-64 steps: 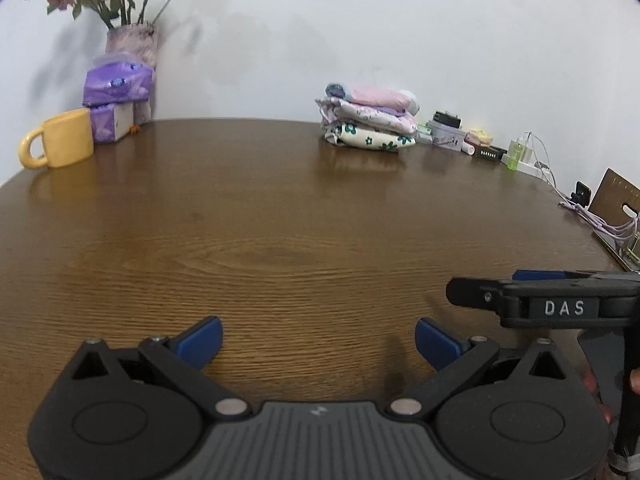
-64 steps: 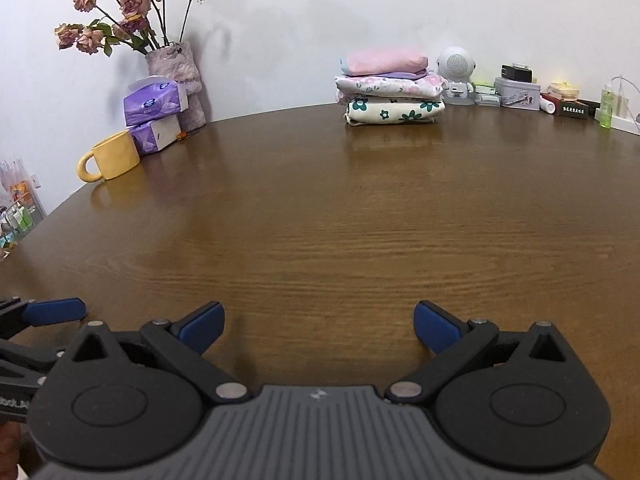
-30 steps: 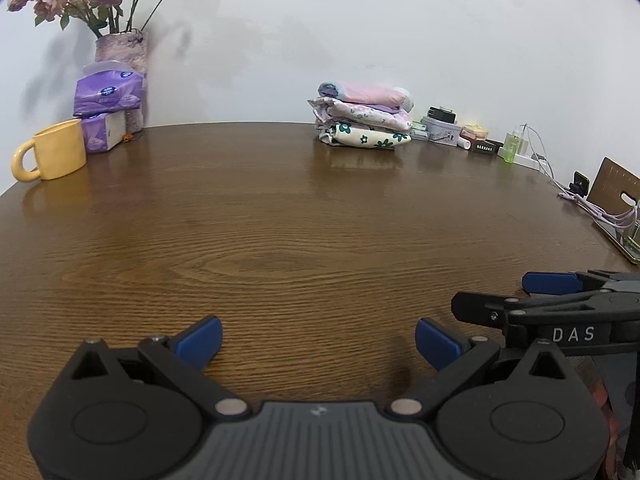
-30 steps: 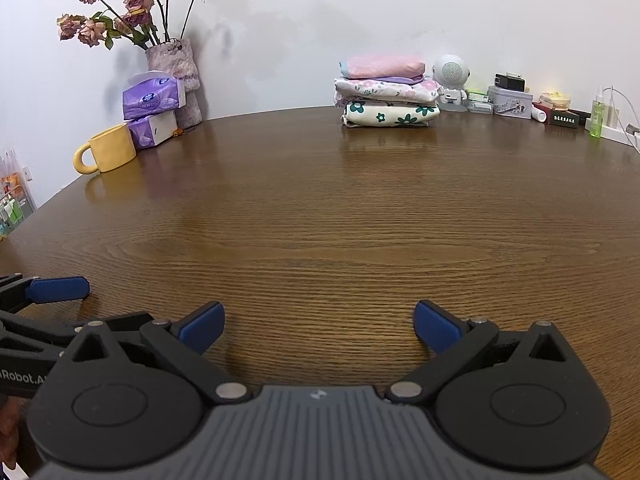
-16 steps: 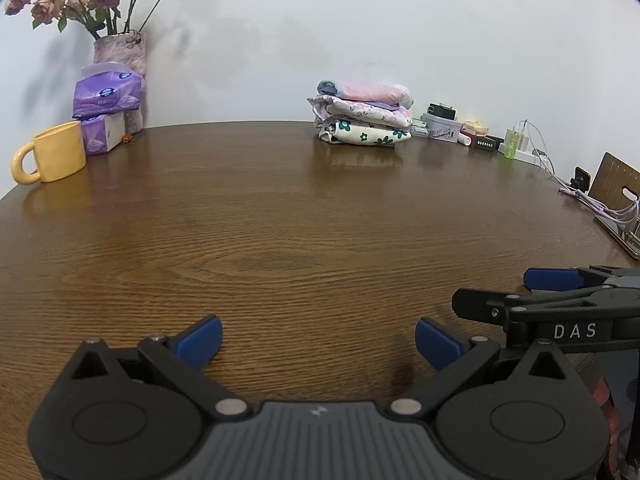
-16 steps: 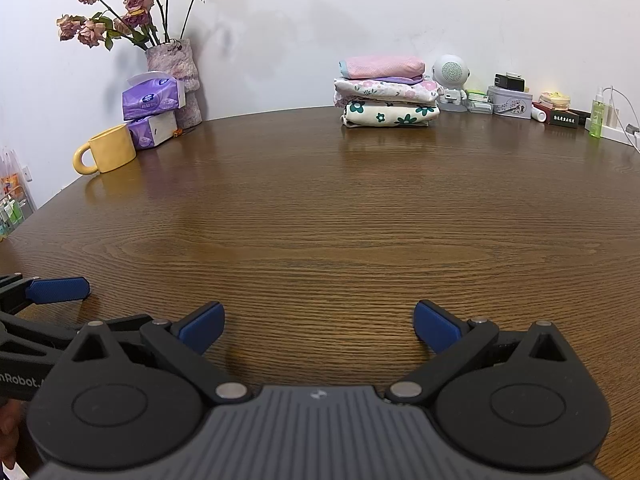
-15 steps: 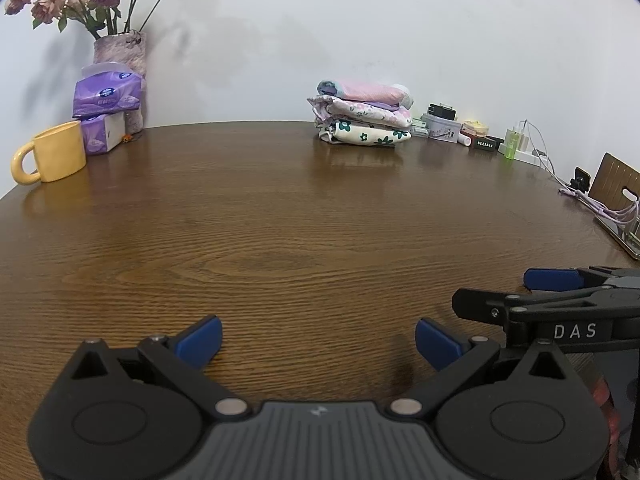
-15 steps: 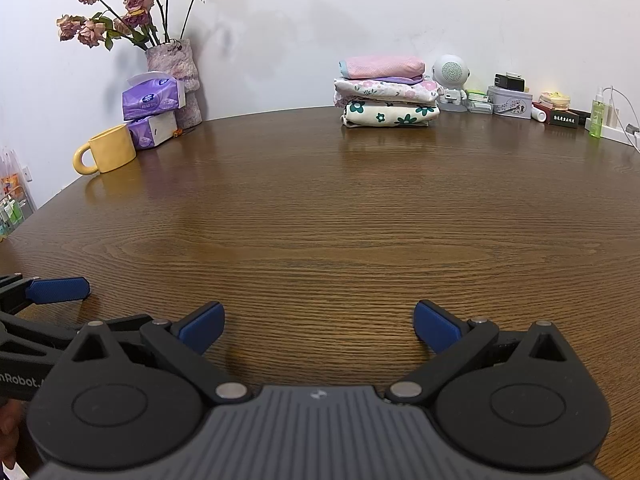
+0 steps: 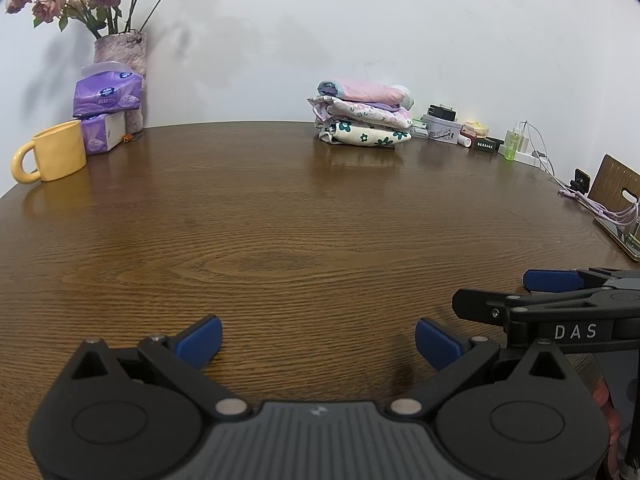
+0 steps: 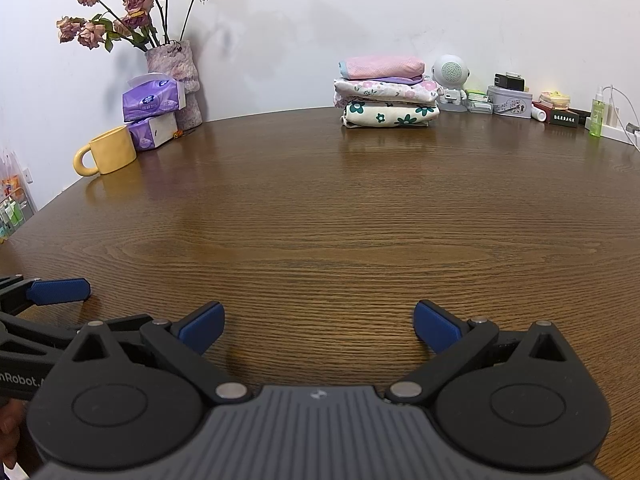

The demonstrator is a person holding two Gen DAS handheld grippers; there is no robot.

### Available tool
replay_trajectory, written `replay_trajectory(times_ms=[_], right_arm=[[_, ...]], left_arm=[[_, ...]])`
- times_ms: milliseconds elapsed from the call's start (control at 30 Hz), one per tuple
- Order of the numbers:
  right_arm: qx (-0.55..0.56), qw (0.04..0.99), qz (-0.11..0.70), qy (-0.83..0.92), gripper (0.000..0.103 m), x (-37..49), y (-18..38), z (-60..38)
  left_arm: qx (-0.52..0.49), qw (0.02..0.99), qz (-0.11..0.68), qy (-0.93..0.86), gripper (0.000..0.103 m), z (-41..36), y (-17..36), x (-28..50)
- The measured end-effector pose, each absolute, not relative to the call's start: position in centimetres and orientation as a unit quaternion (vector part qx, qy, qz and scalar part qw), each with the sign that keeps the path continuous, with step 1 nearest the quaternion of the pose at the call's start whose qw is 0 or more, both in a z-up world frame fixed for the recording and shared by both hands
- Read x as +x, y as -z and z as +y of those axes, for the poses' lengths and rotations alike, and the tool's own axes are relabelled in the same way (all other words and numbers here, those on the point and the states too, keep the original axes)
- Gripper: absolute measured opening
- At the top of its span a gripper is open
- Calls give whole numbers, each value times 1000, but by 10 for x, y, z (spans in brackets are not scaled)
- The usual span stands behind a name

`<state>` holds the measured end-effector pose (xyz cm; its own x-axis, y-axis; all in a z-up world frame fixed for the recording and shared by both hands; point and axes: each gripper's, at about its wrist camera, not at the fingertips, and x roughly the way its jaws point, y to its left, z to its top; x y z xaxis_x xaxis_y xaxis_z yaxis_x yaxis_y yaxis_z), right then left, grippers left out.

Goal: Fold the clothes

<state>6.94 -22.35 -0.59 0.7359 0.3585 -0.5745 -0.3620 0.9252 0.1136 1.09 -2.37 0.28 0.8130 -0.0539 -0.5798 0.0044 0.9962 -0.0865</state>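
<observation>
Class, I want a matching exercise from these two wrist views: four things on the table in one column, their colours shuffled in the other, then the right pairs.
Things
1. mug
2. tissue packs
3. top garment of the folded pile
4. spray bottle

Colours
A. green
B. pink
C. yellow
D. purple

Pairs: 1-C, 2-D, 3-B, 4-A

Table (image 10: 320,208): dark brown wood with visible grain. Stack of folded clothes (image 10: 386,92): pink top piece, thin purple layer, white piece with pink flowers, cream bottom piece with dark green flowers. Mug (image 10: 106,156): yellow. Tissue packs (image 10: 154,114): purple and white. Vase (image 10: 176,80): mottled pink-grey, holding dusty pink roses (image 10: 116,8). Gripper fingertips (image 10: 200,328): blue on black frames. Wall (image 10: 360,8): white.
</observation>
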Motion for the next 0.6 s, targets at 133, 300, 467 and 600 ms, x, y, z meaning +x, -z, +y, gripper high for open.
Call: replay_trajectory(times_ms=[133,300,467,600], right_arm=[[-3,932,308,-193,103,69,6,-223],[-4,932,308,-193,103,70,6,-223],[-4,932,308,-193,103,70,6,-223],[-4,932,308,-193,103,70,6,-223]], left_arm=[[-41,951,305,16,103,-24,-3,11],[-41,951,305,15,103,-24,-3,10],[-41,951,305,15,103,-25,-2,10],[-41,951,305,15,103,-25,-2,10]])
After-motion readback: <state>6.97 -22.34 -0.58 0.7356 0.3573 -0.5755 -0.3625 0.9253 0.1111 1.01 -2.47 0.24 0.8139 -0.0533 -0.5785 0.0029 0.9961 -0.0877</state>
